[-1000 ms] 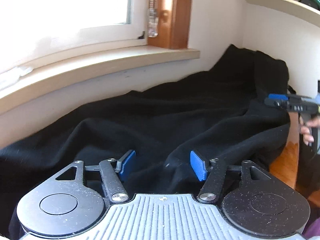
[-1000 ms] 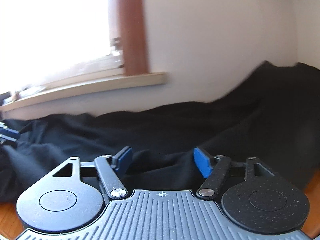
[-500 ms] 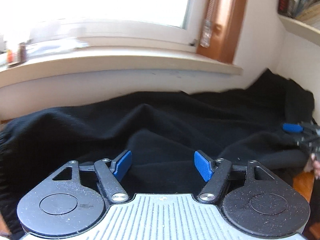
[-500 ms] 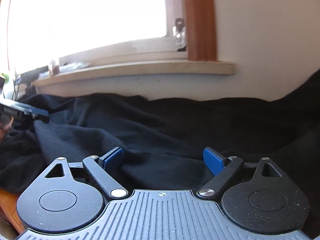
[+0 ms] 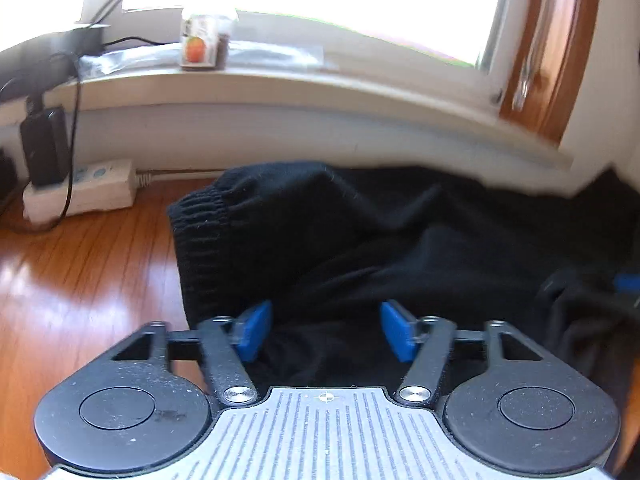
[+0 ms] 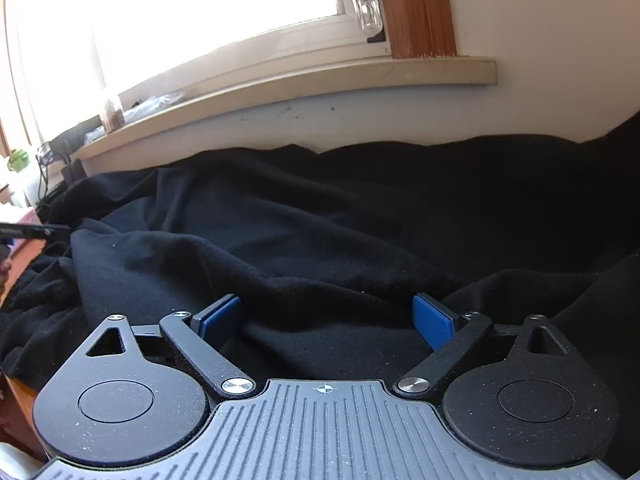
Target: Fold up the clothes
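Note:
A black garment (image 5: 400, 248) lies crumpled along the wall under the window, its ribbed hem (image 5: 208, 220) at the left end on the wooden table (image 5: 80, 280). My left gripper (image 5: 325, 330) sits low over the cloth just right of that hem. Its jaws are closing, with black cloth between the blue pads (image 5: 252, 330) but not pinched. My right gripper (image 6: 327, 320) rests over the middle of the garment (image 6: 320, 220). Its jaws are opening wide, and a fold lies loose between them. The left gripper's tip (image 6: 32, 230) shows at the far left of the right wrist view.
A white power strip (image 5: 80, 192) with a black adapter (image 5: 44, 144) and cables lies at the back left of the table. The window sill (image 5: 280, 84) carries a small carton (image 5: 200, 42) and plastic bags. Bare wood shows left of the hem.
The left gripper has swung left along the garment to its ribbed hem, and its jaws have narrowed. The right gripper has turned left, and its jaws have spread wider.

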The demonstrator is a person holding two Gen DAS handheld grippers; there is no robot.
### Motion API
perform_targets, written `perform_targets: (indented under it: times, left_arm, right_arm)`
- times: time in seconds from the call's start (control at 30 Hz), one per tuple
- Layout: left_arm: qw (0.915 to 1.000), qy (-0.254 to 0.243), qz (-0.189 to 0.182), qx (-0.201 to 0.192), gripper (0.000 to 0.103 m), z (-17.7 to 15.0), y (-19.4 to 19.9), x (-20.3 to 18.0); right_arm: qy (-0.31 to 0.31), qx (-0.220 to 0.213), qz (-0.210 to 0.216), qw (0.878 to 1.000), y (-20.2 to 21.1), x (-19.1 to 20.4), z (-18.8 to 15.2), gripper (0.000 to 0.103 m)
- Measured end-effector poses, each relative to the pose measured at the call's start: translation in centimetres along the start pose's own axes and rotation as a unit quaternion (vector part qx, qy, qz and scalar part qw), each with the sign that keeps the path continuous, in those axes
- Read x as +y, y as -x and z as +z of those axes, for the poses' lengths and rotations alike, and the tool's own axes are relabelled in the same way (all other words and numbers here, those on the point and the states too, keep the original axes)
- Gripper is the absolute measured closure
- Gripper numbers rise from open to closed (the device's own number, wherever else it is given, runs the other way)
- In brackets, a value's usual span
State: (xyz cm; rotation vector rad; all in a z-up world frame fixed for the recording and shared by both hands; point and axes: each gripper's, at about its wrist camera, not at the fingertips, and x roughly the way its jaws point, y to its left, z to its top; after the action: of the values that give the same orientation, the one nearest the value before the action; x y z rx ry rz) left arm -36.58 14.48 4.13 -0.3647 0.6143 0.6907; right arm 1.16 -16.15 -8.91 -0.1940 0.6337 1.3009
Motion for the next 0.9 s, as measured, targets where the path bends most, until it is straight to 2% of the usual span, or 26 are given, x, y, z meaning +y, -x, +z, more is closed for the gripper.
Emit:
perform_targets:
  times: [0.03, 0.07, 0.13, 0.2, 0.27, 0.33, 0.4, 0.5, 0.73, 0.9]
  left_arm:
    - [0.9997, -0.019, 0.011, 0.006, 0.056, 0.2, -0.3, -0.1]
    - [0.9991, -0.035, 0.021, 0.011, 0.056, 0.4, -0.7, -0.2]
    - [0.9982, -0.053, 0.023, 0.013, 0.062, 0.9, -1.4, 0.3]
    - [0.9974, -0.066, 0.024, 0.013, 0.063, 1.8, -2.5, 0.9]
    - [0.9979, -0.058, 0.025, 0.013, 0.063, 2.9, -3.8, 1.7]
    - [0.9988, -0.035, 0.032, 0.014, 0.063, 3.5, -4.2, 2.0]
    - [0.9989, -0.015, 0.044, 0.006, 0.06, 3.5, -2.8, 1.7]
    - [0.9987, -0.019, 0.042, -0.023, 0.041, 1.6, 1.7, 0.8]
    - [0.9989, 0.012, 0.007, -0.044, 0.036, -5.7, 11.2, 0.0]
    - [0.9985, 0.028, -0.023, -0.041, 0.036, -8.9, 14.1, -1.1]
  right_arm:
    - [-0.003, -0.008, 0.001, 1.0, 0.3, 0.0, -0.1, 0.012]
    - [-0.009, -0.022, 0.002, 1.0, 0.7, -0.1, -0.3, 0.012]
    - [-0.025, -0.054, 0.002, 0.998, 1.7, -0.4, -0.7, 0.012]
    - [-0.042, -0.08, -0.006, 0.996, 2.4, -0.7, -1.0, 0.012]
    - [-0.057, -0.1, -0.015, 0.993, 3.0, -1.0, -1.3, 0.012]
    - [-0.057, -0.102, -0.023, 0.993, 3.0, -0.8, -1.4, 0.012]
    - [-0.054, -0.101, -0.03, 0.993, 3.1, -0.6, -1.4, 0.012]
    - [-0.049, -0.102, -0.029, 0.993, 3.2, -0.5, -1.3, 0.012]
    - [-0.057, -0.116, -0.023, 0.991, 3.9, -0.8, -1.4, 0.012]
    - [-0.052, -0.106, -0.026, 0.993, 3.6, -0.7, -1.3, 0.012]
